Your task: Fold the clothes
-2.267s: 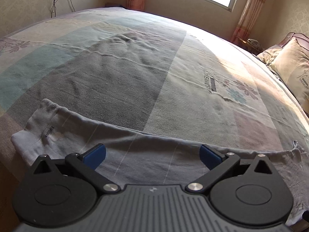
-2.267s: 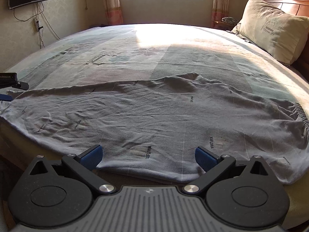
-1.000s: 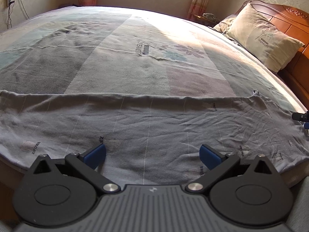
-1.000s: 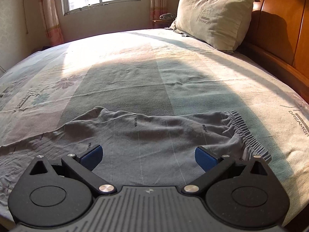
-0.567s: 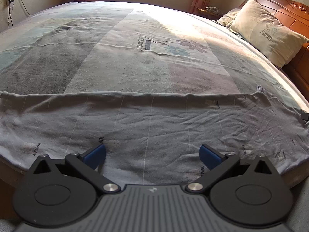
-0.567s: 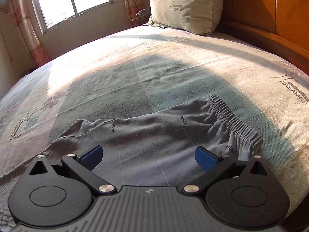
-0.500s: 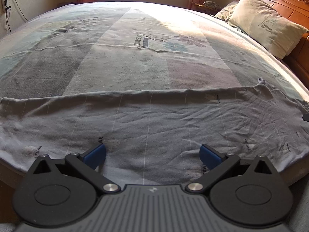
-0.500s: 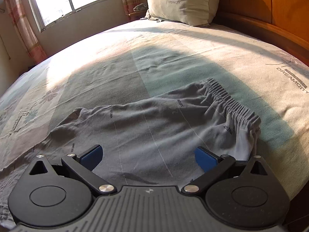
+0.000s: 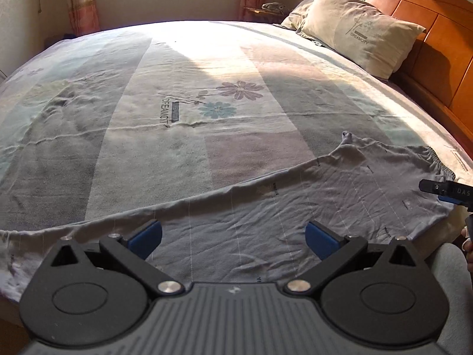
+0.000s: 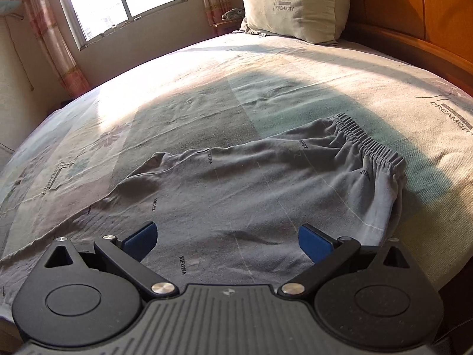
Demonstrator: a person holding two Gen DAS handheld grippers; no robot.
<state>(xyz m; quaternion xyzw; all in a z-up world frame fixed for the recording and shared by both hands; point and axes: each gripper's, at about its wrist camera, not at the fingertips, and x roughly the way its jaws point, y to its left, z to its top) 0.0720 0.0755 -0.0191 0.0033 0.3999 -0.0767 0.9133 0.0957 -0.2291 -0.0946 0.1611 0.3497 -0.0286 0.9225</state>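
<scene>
1. The grey pants (image 10: 266,195) lie flat along the near edge of the bed (image 9: 207,68). They look laid double, one leg on the other, but I cannot be sure.
2. The stretchy waist (image 10: 366,145) is at the right end, near the pillow (image 10: 295,3). The legs run off to the left, past the edge of the left view.
3. The left tongs (image 9: 233,238) are wide open. They hold nothing. They hang just over the leg part of the pants.
4. The right tongs (image 10: 226,239) are wide open too, and hold nothing. They hang over the top part of the pants, near the waist.
5. In the left view you can see the tip of the right tongs by the waist end.
6. The pants are long and spread out, not a small neat pile. So the folding is not done, I think.
7. The step in hand looks like getting ready to grab. Each tongs is over its own end of the pants.
8. The next move calls for each tongs to go down to the cloth edge and pinch all the layers at once.
9. The cloth is thin and floppy. A pinch that takes only the top layer would let the rest slip and bunch up.
10. The near edge hangs close to the side of the bed, so a pull toward the person could drag the pants off.
</scene>
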